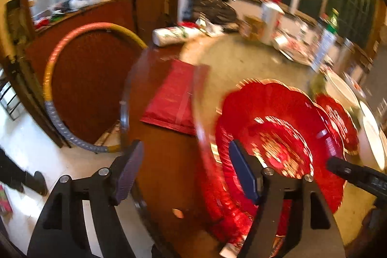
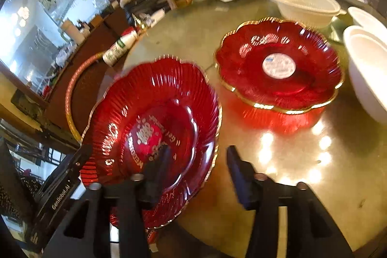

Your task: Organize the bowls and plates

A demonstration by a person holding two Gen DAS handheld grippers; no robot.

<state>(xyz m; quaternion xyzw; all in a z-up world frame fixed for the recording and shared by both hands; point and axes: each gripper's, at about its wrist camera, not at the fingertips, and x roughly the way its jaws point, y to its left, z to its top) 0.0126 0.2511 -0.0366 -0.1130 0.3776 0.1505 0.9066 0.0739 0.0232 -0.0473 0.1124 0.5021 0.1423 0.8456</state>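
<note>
On the left of the right wrist view, a hoop (image 2: 72, 86) leans by the wooden cabinet beyond the table's (image 2: 302, 185) edge. Next comes the near red plate (image 2: 154, 127): translucent glass, ribbed and scalloped, thinly rimmed in gold, with pale lettering round a red centre. It lies at the table's left edge, seemingly overhanging it, though blur makes that uncertain. The left gripper (image 1: 186, 173) stands with its jaws wide apart, one finger out over the floor and the other above this plate's rim, gripping nothing. The right gripper (image 2: 196, 175) is about half open with the plate's right rim between its fingers; its pads do not appear to press it. Farther right sits a second red plate (image 2: 278, 67), same shape, with a white round label in its middle. At the far right are white bowls (image 2: 307, 6), one alone and others stacked.
</note>
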